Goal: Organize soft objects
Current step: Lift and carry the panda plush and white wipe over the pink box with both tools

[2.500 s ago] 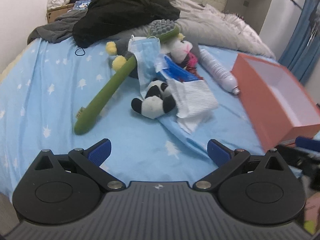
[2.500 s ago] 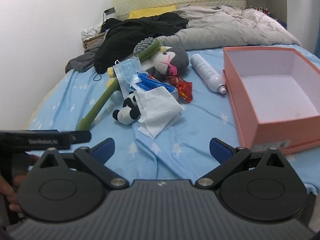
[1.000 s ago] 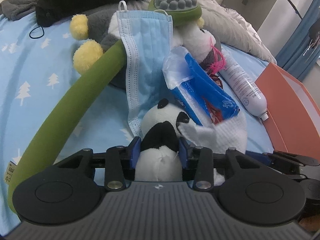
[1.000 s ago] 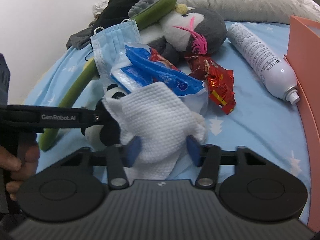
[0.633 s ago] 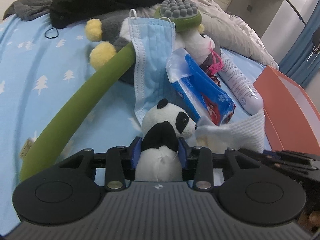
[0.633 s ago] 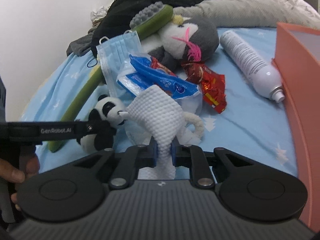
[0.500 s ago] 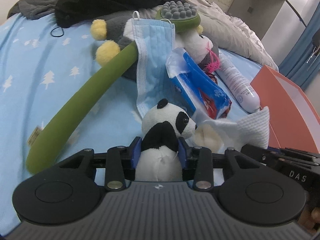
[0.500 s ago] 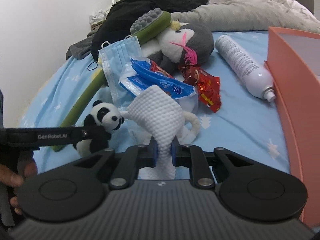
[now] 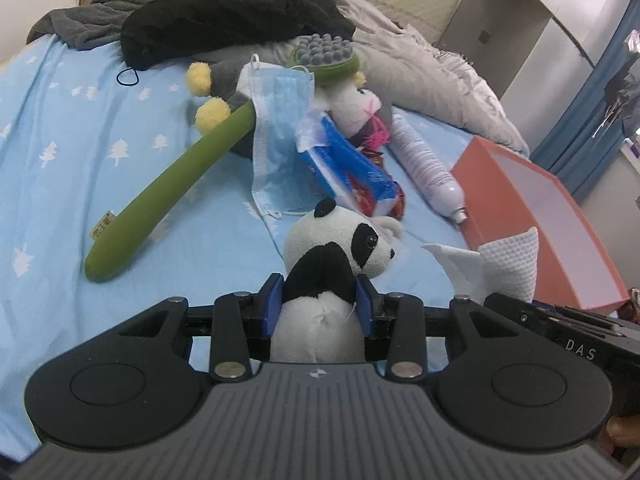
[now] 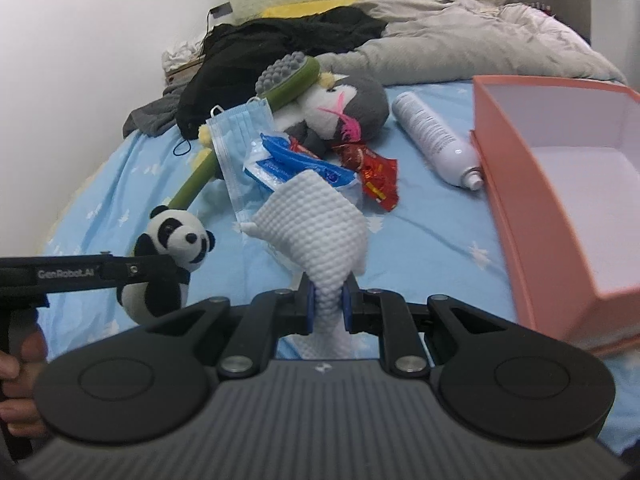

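My left gripper is shut on a small panda plush and holds it above the blue bed sheet; it also shows in the right wrist view. My right gripper is shut on a white textured cloth, lifted off the bed; the cloth shows in the left wrist view. The open orange box lies to the right. A grey and white plush and a blue face mask lie in the pile behind.
A long green massage brush, a blue tissue pack, a red snack wrapper and a white spray can lie on the bed. Black and grey clothes and a grey duvet are at the back.
Both grippers closed, the left on the panda and the right on the cloth. Both have since lifted and pulled back from the pile with their objects.
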`<state>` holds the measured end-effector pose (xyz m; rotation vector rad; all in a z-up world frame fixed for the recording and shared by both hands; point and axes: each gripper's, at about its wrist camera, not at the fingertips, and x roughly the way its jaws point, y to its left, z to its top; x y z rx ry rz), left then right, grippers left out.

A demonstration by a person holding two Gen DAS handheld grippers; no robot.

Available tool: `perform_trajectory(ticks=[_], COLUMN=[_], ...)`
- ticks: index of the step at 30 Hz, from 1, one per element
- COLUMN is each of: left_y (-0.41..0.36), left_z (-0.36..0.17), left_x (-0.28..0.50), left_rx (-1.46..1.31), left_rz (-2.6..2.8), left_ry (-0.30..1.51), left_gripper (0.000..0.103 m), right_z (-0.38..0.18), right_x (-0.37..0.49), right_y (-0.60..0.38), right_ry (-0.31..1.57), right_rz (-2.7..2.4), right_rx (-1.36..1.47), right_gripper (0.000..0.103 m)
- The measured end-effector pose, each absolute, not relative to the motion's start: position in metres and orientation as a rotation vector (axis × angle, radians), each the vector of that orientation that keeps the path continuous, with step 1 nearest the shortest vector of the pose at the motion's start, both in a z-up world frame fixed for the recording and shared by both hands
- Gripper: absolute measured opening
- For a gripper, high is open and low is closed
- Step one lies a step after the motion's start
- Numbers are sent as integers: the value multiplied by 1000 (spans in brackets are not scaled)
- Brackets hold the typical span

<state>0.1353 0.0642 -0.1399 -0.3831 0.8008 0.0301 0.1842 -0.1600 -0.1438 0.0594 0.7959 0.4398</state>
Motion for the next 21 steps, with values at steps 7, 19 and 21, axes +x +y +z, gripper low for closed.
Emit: perform_trajectory(ticks=[7, 19, 21], left_y=[54, 33, 32], left_z=[-117, -98, -96], left_x=[105, 132, 151], left_rx=[-417, -430, -434], left_rz=[26, -34, -40], left_ry=[785, 770, 771], left_gripper=[44, 44, 44], right_z=[-123, -100, -98], right_x=[158, 177, 189], right_y=[-177, -199, -201], right_ry=[771, 722, 716], right_rz=[416, 339, 324], right_rx=[65, 128, 126], right_gripper=[17, 17, 17])
